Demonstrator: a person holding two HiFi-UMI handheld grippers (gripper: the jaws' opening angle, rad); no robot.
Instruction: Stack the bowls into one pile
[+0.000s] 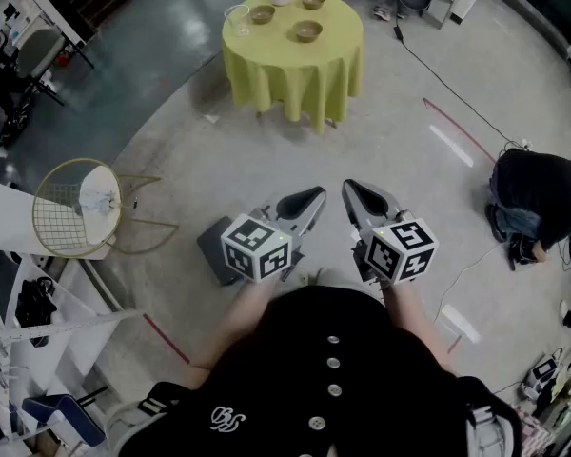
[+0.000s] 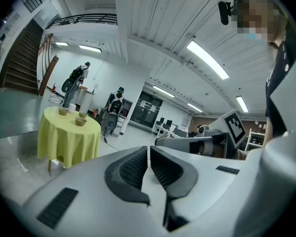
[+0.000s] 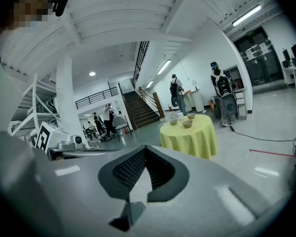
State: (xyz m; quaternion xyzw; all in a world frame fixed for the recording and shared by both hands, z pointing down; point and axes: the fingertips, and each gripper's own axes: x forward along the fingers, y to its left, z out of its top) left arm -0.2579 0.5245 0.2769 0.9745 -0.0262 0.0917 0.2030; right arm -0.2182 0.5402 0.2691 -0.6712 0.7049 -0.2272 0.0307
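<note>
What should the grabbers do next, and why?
Probably step toward the table: the three bowls sit apart on it, far ahead, and the left gripper and right gripper are shut and empty.

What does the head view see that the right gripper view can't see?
Only the head view shows the round gold wire chair on the grey floor. Only the right gripper view shows the dark staircase, the long ceiling lights and two standing people with backpacks. Both views show the round table under its yellow-green cloth, with three small brown bowls sitting apart on it, not stacked.
</note>
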